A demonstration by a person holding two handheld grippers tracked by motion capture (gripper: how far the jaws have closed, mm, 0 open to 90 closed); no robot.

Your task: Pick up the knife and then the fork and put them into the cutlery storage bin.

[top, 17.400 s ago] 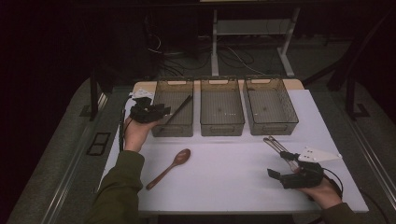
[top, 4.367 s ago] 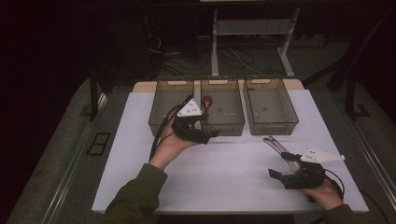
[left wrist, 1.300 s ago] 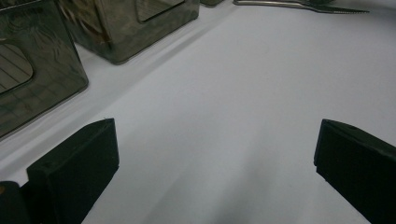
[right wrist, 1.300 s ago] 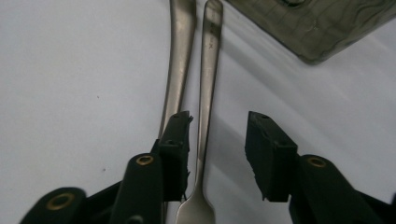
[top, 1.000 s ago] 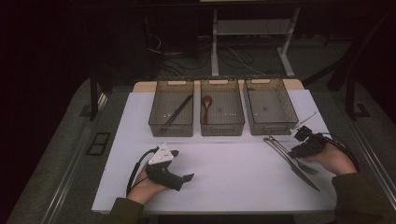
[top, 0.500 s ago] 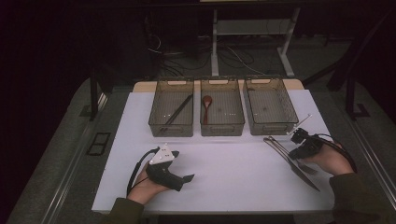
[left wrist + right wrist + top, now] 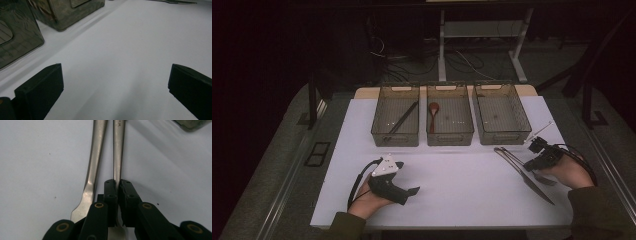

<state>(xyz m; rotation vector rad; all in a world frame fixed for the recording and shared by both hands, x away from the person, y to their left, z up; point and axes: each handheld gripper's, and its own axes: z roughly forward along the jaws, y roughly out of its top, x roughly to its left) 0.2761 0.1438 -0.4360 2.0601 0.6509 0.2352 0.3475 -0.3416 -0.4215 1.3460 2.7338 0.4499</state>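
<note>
Two tongs sit low on our tabletop (image 7: 452,175). Our right tongs (image 7: 118,185) pinch a fork (image 7: 118,150) handle beside a knife (image 7: 93,162), near the right edge. Our left tongs (image 7: 112,82) gape empty over bare white surface before three bins (image 7: 450,120).

White rectangular table top (image 7: 452,185), matte and flat. Along its far edge, in a row, three smoky translucent plastic bins (image 7: 450,120). Near the right edge, flat on the white, two long silver metal utensils (image 7: 524,175) side by side, one a knife with a serrated blade.
</note>
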